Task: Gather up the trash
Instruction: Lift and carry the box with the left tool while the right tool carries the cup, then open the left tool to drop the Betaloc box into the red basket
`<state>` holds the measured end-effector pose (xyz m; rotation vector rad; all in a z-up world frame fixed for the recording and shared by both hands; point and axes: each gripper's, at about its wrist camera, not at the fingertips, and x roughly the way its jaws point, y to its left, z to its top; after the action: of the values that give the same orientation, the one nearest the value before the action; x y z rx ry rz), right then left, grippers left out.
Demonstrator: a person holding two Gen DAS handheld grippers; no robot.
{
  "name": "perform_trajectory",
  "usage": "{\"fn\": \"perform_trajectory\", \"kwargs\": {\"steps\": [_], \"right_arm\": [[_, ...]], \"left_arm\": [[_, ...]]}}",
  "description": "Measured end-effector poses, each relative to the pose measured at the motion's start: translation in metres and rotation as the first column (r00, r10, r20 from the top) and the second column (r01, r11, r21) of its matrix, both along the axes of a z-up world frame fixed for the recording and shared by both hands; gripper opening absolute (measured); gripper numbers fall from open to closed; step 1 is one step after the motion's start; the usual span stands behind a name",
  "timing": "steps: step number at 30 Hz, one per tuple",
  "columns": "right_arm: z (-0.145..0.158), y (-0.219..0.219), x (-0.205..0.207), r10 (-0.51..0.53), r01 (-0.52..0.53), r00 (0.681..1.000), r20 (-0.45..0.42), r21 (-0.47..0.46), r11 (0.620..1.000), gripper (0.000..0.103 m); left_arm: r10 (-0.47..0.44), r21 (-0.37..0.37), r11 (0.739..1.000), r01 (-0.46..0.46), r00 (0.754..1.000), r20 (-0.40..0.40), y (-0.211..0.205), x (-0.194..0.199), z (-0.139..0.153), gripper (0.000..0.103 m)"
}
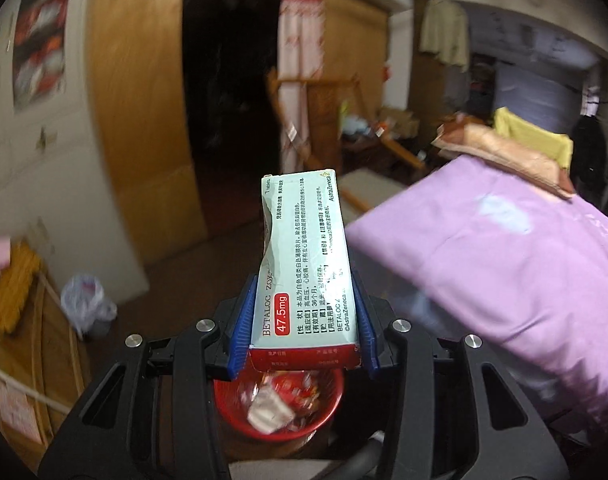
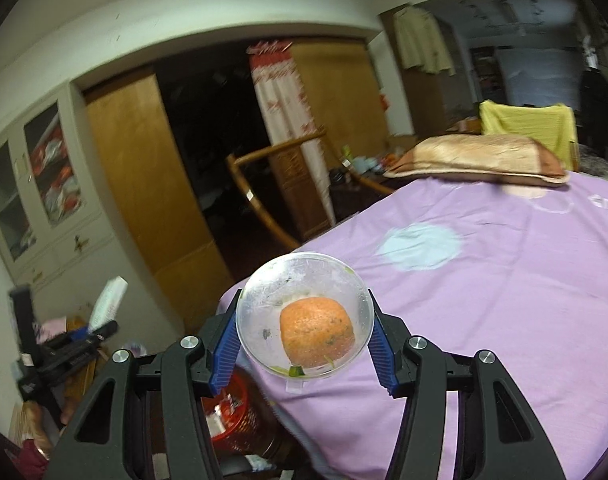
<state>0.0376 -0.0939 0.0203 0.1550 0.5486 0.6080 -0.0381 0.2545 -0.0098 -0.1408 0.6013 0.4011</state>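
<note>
Both jaws are clamped on trash: your left gripper [image 1: 304, 312] pinches a pale medicine box [image 1: 306, 264] at frame center, while your right gripper [image 2: 304, 344] squeezes a clear plastic cup [image 2: 304, 314] with an orange lump inside. Below the box, at lower center, sits a red bin [image 1: 279, 408] holding scraps; it also shows at your right view's lower left. Purple bedding [image 2: 484, 300] and a tan pillow [image 2: 476, 158] fill the right side.
</note>
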Motion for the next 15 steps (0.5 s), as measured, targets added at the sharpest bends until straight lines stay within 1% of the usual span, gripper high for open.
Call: {"fn": "perform_trajectory", "kwargs": {"steps": [2,4,6,10,15], "right_arm": [[-0.003,0.024,0.002,0.031,-0.031,0.999,-0.014,-0.034,0.999,0.056],[-0.007,0.051,0.003,0.062,-0.064,0.998,-0.031,-0.068,0.996,0.056],[-0.011,0.068,0.005,0.084,-0.088,0.995,-0.046,-0.092,0.992,0.056],[-0.024,0.107,0.012,0.128,-0.141,0.987,-0.093,-0.146,0.979,0.056],[-0.040,0.137,0.022,0.156,-0.184,0.976,-0.151,-0.191,0.964,0.056]], "left_arm": [[0.029,-0.044,0.999,-0.031,0.999,-0.043,0.025,0.003,-0.024,0.044],[0.039,-0.074,0.996,-0.044,0.996,-0.075,0.043,0.004,-0.045,0.044],[0.042,-0.108,0.993,-0.054,0.993,-0.112,0.058,0.006,-0.065,0.044],[0.042,-0.176,0.981,-0.076,0.981,-0.187,0.076,0.016,-0.102,0.044],[0.025,-0.217,0.972,-0.085,0.964,-0.266,0.078,0.032,-0.136,0.044]]}}
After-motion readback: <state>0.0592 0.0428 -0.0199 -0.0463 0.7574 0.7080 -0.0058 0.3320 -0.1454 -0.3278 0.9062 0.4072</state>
